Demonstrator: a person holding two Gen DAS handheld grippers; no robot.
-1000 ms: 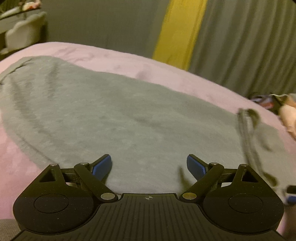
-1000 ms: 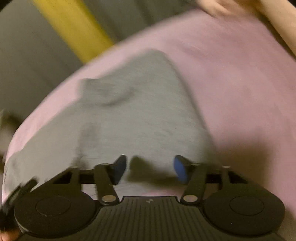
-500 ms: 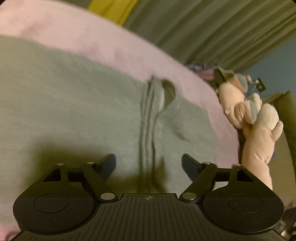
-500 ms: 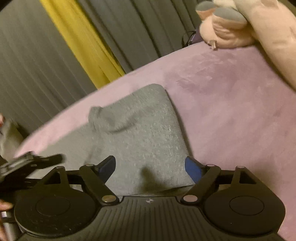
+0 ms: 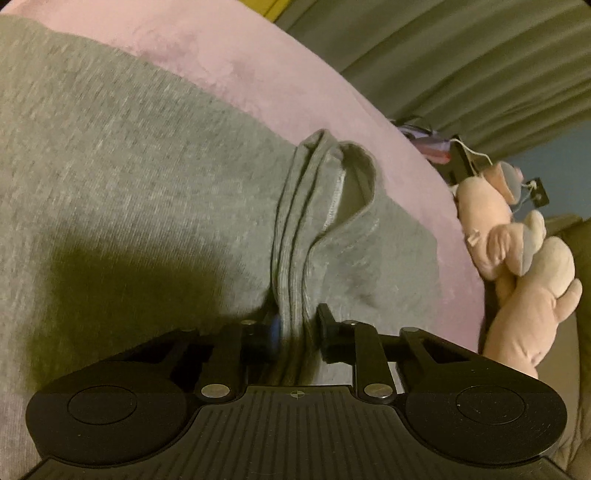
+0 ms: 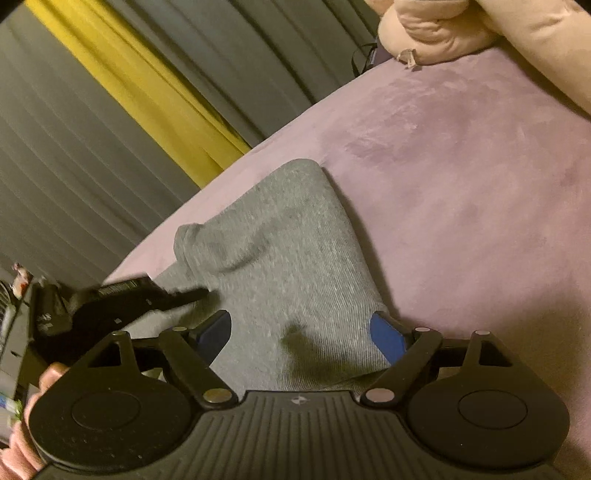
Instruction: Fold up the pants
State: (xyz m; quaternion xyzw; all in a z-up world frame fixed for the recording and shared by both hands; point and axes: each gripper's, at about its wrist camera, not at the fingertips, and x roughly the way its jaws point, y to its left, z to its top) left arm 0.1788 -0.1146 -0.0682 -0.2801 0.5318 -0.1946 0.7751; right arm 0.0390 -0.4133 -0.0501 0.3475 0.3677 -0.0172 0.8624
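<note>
Grey pants [image 5: 147, 166] lie spread on a pink bed cover [image 5: 258, 66]. A raised ridge of hemmed fabric [image 5: 295, 240] runs straight toward my left gripper [image 5: 297, 325], whose jaws are closing and pinch the near end of that ridge. In the right wrist view a narrower end of the pants [image 6: 288, 258] lies flat, with a small bump at its far left. My right gripper [image 6: 301, 332] stands open over that end, fabric between its blue pads [image 6: 386, 334] but not pressed. The left gripper [image 6: 184, 293] shows there too, low on the cloth at the left.
A pink plush toy [image 5: 517, 258] lies at the bed's right edge, its limbs also at the top right [image 6: 443, 29]. Grey curtains [image 6: 74, 147] with a yellow strip [image 6: 147, 92] hang behind the bed. A person's hand [image 6: 26, 424] holds the left tool.
My left gripper swung right across the pants to the fabric ridge and its jaws came together on it. My right gripper's jaws spread wider and it shifted slightly over the pants' end.
</note>
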